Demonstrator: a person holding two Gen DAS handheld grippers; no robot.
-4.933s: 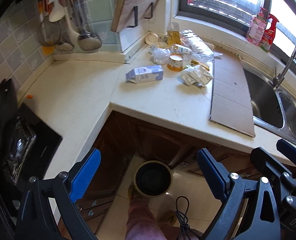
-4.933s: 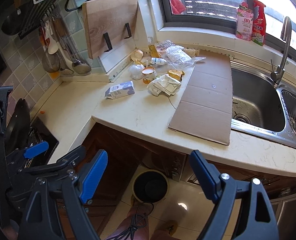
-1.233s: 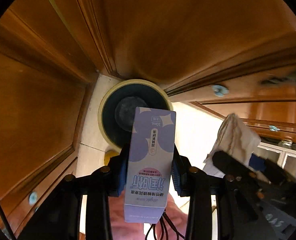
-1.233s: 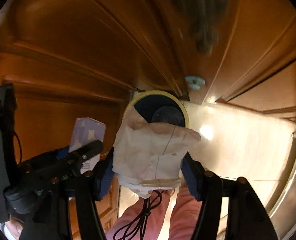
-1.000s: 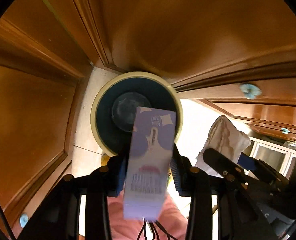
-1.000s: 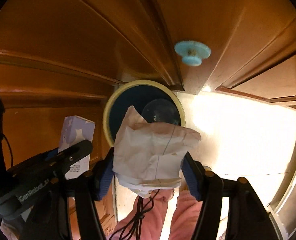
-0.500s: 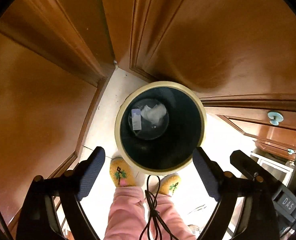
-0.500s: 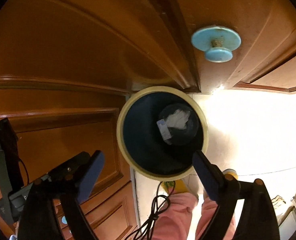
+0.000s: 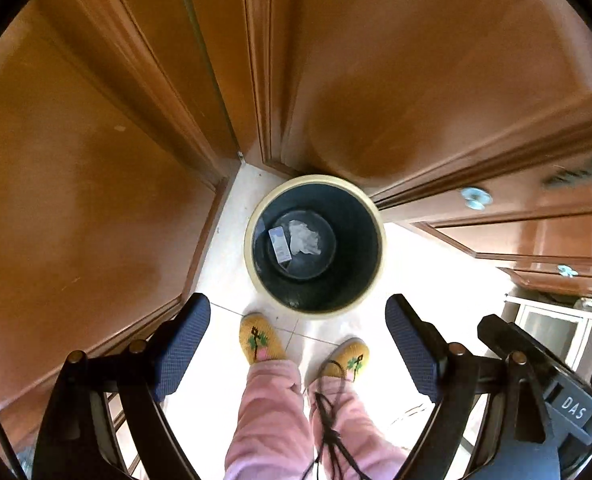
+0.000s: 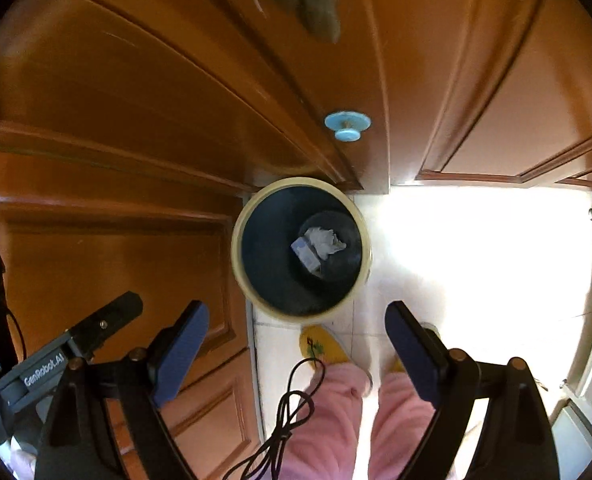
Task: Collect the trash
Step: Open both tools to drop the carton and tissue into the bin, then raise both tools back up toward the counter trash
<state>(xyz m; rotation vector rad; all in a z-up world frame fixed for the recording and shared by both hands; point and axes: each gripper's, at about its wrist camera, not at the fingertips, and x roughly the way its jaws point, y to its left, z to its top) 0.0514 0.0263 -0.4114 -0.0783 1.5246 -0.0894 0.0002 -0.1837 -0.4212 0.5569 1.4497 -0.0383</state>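
Observation:
A round bin with a cream rim [image 9: 251, 264] [image 10: 237, 272] stands on the floor tiles in the corner of the cabinets. At its dark bottom lie the small lilac carton [image 9: 278, 245] [image 10: 306, 255] and the crumpled white paper bag [image 9: 304, 237] [image 10: 327, 241]. My left gripper [image 9: 298, 340] hangs above the bin, pointing down, open and empty. My right gripper [image 10: 297, 340] is beside it, also open with nothing between its blue pads. The left gripper's body [image 10: 67, 352] shows at the lower left of the right wrist view.
Brown wooden cabinet doors [image 9: 416, 80] [image 10: 135, 100] with pale blue knobs [image 10: 347, 125] [image 9: 475, 197] surround the bin. A person's pink trouser legs [image 9: 271, 420] and yellow slippers [image 9: 260, 339] stand just in front of it. A black cable [image 10: 291, 412] dangles between the legs.
Both grippers opened and dropped the carton and the paper bag, which now lie in the bin. Both grippers have since risen, so the bin looks smaller.

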